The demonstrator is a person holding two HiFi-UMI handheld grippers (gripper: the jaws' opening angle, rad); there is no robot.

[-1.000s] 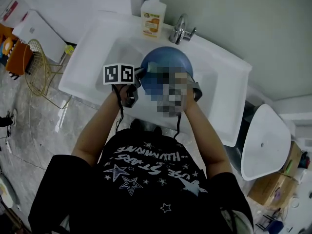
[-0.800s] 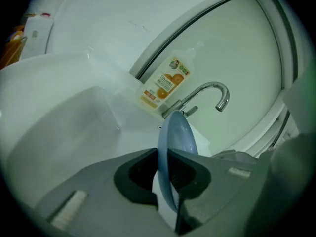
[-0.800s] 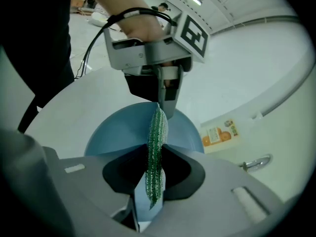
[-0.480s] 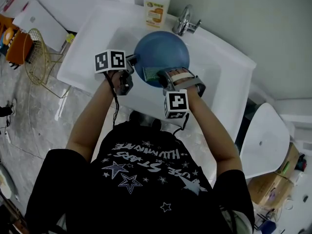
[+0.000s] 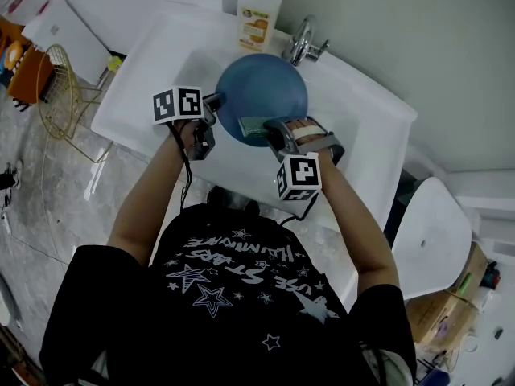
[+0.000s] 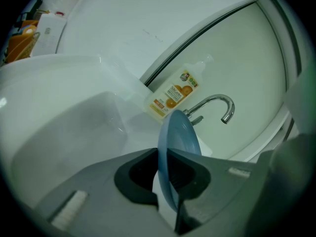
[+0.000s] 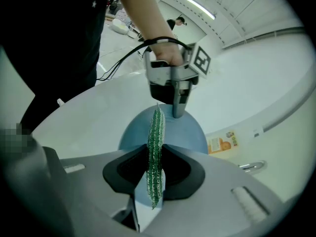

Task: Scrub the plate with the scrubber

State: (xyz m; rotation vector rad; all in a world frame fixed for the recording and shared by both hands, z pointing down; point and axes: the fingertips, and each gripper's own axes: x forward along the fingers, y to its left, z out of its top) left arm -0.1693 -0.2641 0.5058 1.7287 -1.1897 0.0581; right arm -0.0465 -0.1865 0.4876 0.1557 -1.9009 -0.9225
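Now, plate (image 5: 261, 83): blue, round and shallow, smooth and glossy. It is held over the basin of the sink (image 5: 145, 71), just in front of the sink's faucet (image 5: 304, 43), with its face turned up toward the head camera.
Left gripper (image 6: 166, 181): jaws closed narrowly on the plate's rim, on the side toward the sink's left edge. The rim runs edge-on between them.
Right gripper (image 7: 153, 181): jaws clamped on the scrubber, at the plate's near side, toward the sink's front edge.
Scrubber (image 7: 156, 142): a thin, flat green pad, coarse and fibrous. Its free part lies over the near portion of the plate, apparently on the face, though contact cannot be confirmed.
Sink: white, smooth and rounded, with a deep basin.
Soap bottle (image 5: 259, 10): white with an orange label, on the sink's back rim beside the faucet.
Step in hand: judged to be the scrubbing itself, one gripper bracing the plate and the other working the pad.
Doing it well: lay the pad's broad face flat on the plate, not its edge. Press lightly, since the surface looks slippery and only the rim is gripped. Sweep in overlapping arcs toward the centre, over the sink's basin.
Risk: a hard push may lever the plate out of the narrow pinch or fold the soft pad.
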